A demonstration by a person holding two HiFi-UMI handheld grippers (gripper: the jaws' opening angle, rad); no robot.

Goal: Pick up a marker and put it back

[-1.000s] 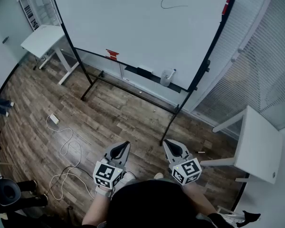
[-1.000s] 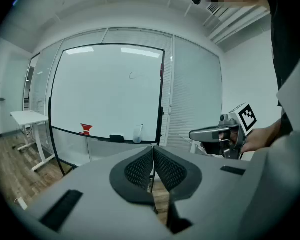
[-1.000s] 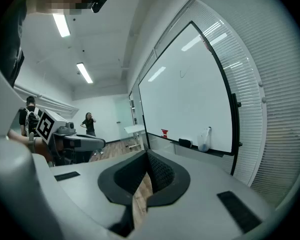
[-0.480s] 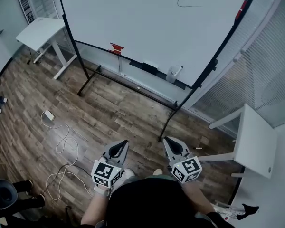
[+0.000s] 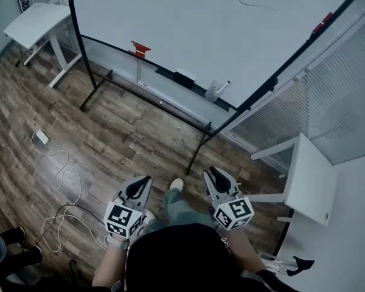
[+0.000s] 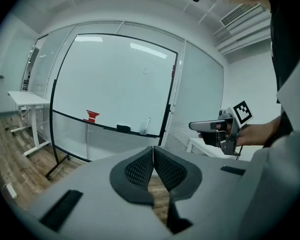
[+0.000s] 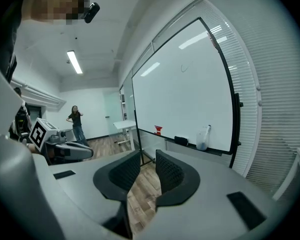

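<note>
Both point at the whiteboard [image 5: 194,23] from well back: left gripper [image 5: 138,187] jaws together, empty; right gripper [image 5: 218,178] jaws have just been opening, empty (readying a grasp). The marker presumably lies on its tray [image 5: 198,89], too small to see.

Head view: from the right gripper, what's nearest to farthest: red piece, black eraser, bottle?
1. Bottle, rightmost.
2. Black eraser, middle.
3. Red piece, leftmost.
The right gripper has jaws that have just been opening, with nothing between them.

Whiteboard [image 5: 188,35] top cropped; marker indiscernible
</note>
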